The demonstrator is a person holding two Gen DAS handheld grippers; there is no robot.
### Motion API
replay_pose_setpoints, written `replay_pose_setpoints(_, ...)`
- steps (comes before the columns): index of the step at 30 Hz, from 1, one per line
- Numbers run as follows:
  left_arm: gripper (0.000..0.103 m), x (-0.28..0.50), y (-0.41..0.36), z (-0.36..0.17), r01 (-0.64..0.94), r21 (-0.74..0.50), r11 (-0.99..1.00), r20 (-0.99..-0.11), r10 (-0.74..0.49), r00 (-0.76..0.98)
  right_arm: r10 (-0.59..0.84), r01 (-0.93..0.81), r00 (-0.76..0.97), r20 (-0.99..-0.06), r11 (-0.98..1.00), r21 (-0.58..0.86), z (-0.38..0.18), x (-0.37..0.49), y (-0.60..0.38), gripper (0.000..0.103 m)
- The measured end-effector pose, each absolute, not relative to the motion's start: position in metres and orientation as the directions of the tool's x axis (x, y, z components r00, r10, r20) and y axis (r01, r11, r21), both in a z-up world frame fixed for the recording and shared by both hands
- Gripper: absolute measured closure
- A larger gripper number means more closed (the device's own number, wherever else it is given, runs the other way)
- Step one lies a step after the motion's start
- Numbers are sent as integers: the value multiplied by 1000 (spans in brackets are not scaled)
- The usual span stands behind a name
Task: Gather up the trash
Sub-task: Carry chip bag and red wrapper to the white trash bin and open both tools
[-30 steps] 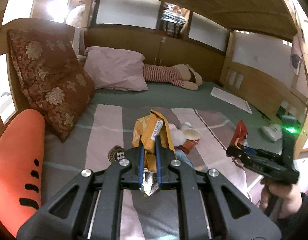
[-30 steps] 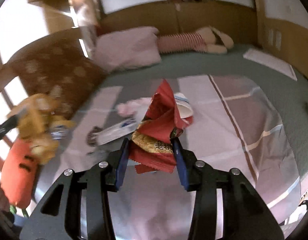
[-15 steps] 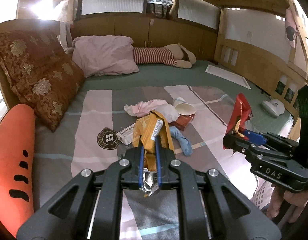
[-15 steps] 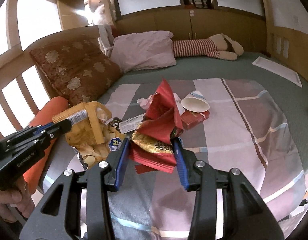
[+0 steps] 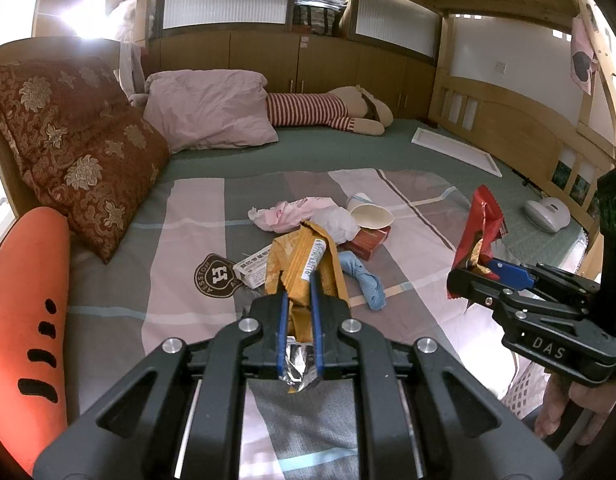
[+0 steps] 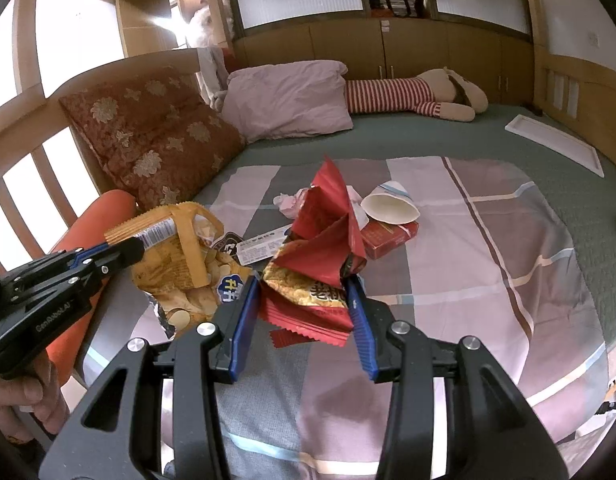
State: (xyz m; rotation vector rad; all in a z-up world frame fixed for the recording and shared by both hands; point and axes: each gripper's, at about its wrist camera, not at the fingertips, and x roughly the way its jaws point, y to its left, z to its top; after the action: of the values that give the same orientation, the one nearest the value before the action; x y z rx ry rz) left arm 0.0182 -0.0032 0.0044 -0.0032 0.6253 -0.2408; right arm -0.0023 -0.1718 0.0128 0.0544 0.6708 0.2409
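My left gripper (image 5: 299, 300) is shut on a yellow chip bag (image 5: 304, 264), held above the bed; the bag also shows in the right wrist view (image 6: 180, 256). My right gripper (image 6: 304, 300) is shut on a crumpled red snack bag (image 6: 320, 248), seen from the left wrist view (image 5: 478, 224) at the right. On the striped blanket lie a paper cup (image 5: 370, 216), a red box (image 5: 368, 240), a pink and white wad of wrappers (image 5: 304, 218), a white paper box (image 5: 252, 268) and a blue cloth (image 5: 362, 276).
A brown patterned cushion (image 5: 76, 148), a pink pillow (image 5: 208, 110) and a striped plush toy (image 5: 328, 110) lie at the head of the bed. An orange carrot cushion (image 5: 24, 308) lies along the left edge. A white flat panel (image 5: 456, 152) lies far right.
Both grippers have pulled back from the bed with their bags still held; the trash pile now looks farther away.
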Motion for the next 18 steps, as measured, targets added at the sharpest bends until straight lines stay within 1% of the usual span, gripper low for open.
replay_pose_setpoints(11,92,18,-4,4,222,-74,972,-579,-223,784,227,-188,773,-592,974,129,17,-6,-180,59)
replay_pose_setpoints(15,92,19,-3,4,225,-82,971,-577,-231,784,202,-126,825,-528,976,178,37,-32,-218,59)
replay_pose_setpoints(18,92,19,-3,4,236,-82,968,-573,-240,783,110,-27,865,-490,985,173,48,-70,-264,59)
